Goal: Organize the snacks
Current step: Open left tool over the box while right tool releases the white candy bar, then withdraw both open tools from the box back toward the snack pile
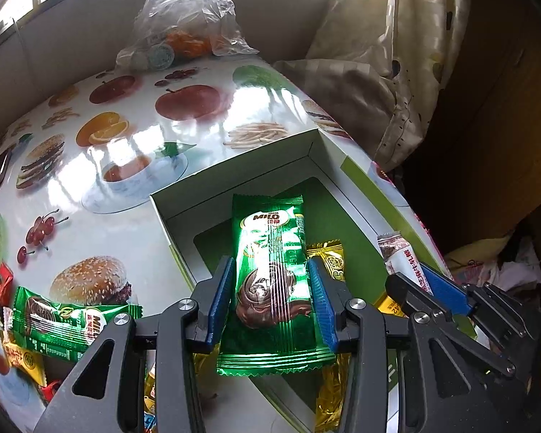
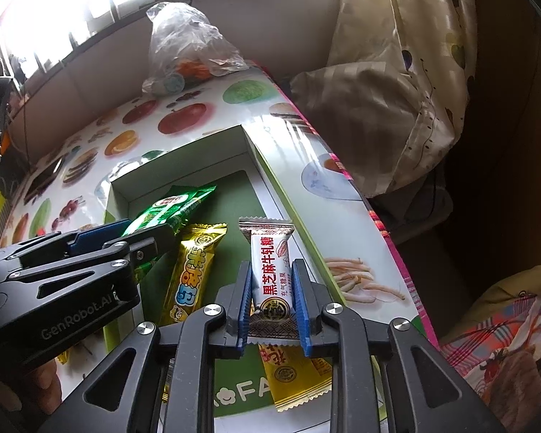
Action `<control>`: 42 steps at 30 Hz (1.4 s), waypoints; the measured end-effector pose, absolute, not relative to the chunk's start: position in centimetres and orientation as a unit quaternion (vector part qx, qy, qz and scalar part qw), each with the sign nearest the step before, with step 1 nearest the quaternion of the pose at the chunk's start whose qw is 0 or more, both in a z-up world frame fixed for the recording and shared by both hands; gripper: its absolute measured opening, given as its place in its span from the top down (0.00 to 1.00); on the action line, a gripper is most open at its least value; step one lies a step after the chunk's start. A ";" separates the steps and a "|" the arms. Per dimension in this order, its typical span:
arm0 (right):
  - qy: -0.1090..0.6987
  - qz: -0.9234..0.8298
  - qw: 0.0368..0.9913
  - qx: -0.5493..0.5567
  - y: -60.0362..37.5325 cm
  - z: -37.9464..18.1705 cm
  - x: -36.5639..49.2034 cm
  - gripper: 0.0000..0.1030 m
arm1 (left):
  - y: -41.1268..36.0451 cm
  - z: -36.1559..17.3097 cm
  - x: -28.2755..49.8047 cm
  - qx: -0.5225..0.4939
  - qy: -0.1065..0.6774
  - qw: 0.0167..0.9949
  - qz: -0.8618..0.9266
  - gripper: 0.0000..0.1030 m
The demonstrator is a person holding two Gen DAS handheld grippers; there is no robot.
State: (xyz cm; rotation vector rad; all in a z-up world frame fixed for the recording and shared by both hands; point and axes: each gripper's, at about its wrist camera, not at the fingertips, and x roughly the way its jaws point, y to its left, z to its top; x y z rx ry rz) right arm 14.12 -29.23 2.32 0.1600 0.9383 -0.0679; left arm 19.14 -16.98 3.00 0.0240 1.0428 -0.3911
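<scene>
Two handheld grippers work over an open box (image 1: 317, 144) on a table (image 1: 90, 115) printed with fruit and burgers. The left gripper (image 1: 276, 299) is closed on a green Milo bar (image 1: 270, 281), its blue pads pressing the bar's two long edges; the bar's long axis runs away from the fingers, toward the box's far wall, and it sits over the box's green floor. To its right, the right gripper (image 2: 272, 299) grips a white sesame candy (image 2: 270, 270) the same way, long axis pointing far, above the right side of the box. A gold bar (image 2: 193, 274) lies between them on the box floor, and a yellow packet (image 2: 292, 375) lies under the right gripper's fingers. Each held snack appears ready to be released into the box. More snacks wait on the table at near left, including a second Milo bar (image 1: 65, 328). Whether either held snack touches the floor is hidden by the fingers. A plastic bag (image 1: 187, 18) sits at the table's far edge.
</scene>
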 end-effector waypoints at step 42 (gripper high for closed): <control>0.421 -0.040 0.902 0.084 -28.9 4.2 11.3 0.47 | -15.5 5.7 16.2 0.001 0.462 0.867 -0.185 0.54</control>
